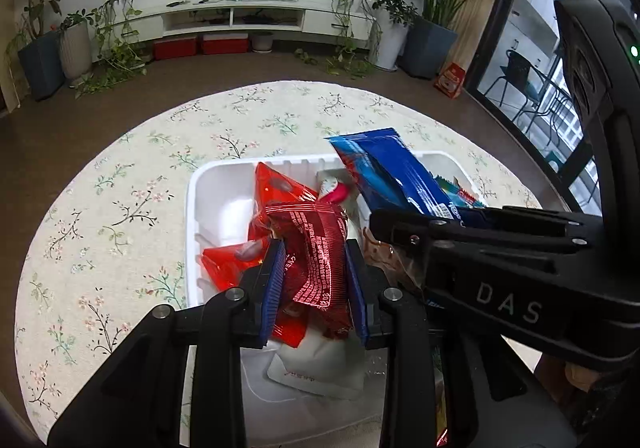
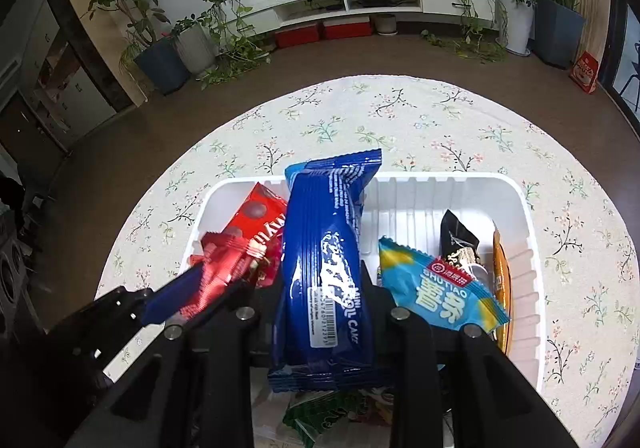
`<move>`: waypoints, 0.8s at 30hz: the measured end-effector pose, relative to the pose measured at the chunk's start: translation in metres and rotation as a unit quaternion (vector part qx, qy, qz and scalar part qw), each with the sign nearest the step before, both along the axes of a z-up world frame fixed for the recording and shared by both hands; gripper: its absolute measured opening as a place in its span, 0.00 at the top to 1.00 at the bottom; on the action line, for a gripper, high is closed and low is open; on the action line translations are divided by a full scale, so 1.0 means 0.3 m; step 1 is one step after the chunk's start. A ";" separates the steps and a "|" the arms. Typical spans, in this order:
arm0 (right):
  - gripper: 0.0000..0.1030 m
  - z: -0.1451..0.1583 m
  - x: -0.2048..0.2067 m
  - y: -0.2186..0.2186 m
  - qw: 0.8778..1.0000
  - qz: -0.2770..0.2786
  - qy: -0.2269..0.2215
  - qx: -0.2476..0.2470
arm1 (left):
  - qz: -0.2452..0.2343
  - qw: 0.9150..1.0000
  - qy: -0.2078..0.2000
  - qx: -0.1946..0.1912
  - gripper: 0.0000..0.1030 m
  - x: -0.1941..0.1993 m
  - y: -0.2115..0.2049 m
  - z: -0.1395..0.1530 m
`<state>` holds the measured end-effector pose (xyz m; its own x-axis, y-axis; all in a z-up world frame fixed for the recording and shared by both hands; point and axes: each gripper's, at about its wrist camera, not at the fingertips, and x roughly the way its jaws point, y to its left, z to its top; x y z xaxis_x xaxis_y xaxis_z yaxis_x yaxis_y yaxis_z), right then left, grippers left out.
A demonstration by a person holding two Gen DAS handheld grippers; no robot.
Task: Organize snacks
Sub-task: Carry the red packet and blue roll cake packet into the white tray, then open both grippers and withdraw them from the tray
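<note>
A white plastic tray (image 1: 192,208) (image 2: 520,208) sits on the round floral table. My left gripper (image 1: 314,248) is shut on a red foil snack packet (image 1: 316,252) held above the tray's left part; it shows in the right wrist view (image 2: 218,272) too. My right gripper (image 2: 324,280) is shut on a long blue cake packet (image 2: 324,248), held over the tray's middle; it shows in the left wrist view (image 1: 392,172). Red triangular packets (image 1: 276,188) lie in the tray's left side. A light blue chip packet (image 2: 436,288), a black packet (image 2: 460,240) and an orange packet (image 2: 502,280) lie in its right side.
A white sachet (image 1: 316,368) lies in the tray below my left gripper. A green packet (image 2: 316,412) lies under my right gripper. The floral tablecloth (image 2: 400,120) surrounds the tray. Beyond the table edge are floor, potted plants (image 1: 432,36) and a TV cabinet (image 1: 240,16).
</note>
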<state>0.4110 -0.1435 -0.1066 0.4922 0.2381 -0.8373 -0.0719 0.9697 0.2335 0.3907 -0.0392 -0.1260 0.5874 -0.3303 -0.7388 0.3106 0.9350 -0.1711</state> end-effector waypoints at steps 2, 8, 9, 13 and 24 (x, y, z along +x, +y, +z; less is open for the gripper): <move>0.68 -0.003 0.007 0.003 1.000 0.001 0.001 -0.008 | 0.001 1.000 0.002 -0.001 0.73 0.006 0.005 -0.004; 0.66 0.007 -0.004 0.013 1.000 0.004 0.000 -0.022 | 0.000 1.000 0.003 0.002 0.72 0.005 0.002 0.012; 0.66 0.009 -0.005 0.016 1.000 0.005 -0.001 -0.023 | 0.000 1.000 0.002 0.004 0.71 0.003 0.001 0.015; 0.64 0.014 -0.010 0.019 1.000 0.006 -0.003 -0.025 | 0.001 1.000 -0.001 0.003 0.49 -0.004 -0.013 0.027; 0.51 0.070 -0.032 0.000 0.999 0.000 -0.023 -0.024 | 0.011 1.000 -0.010 0.006 0.33 -0.015 -0.007 0.032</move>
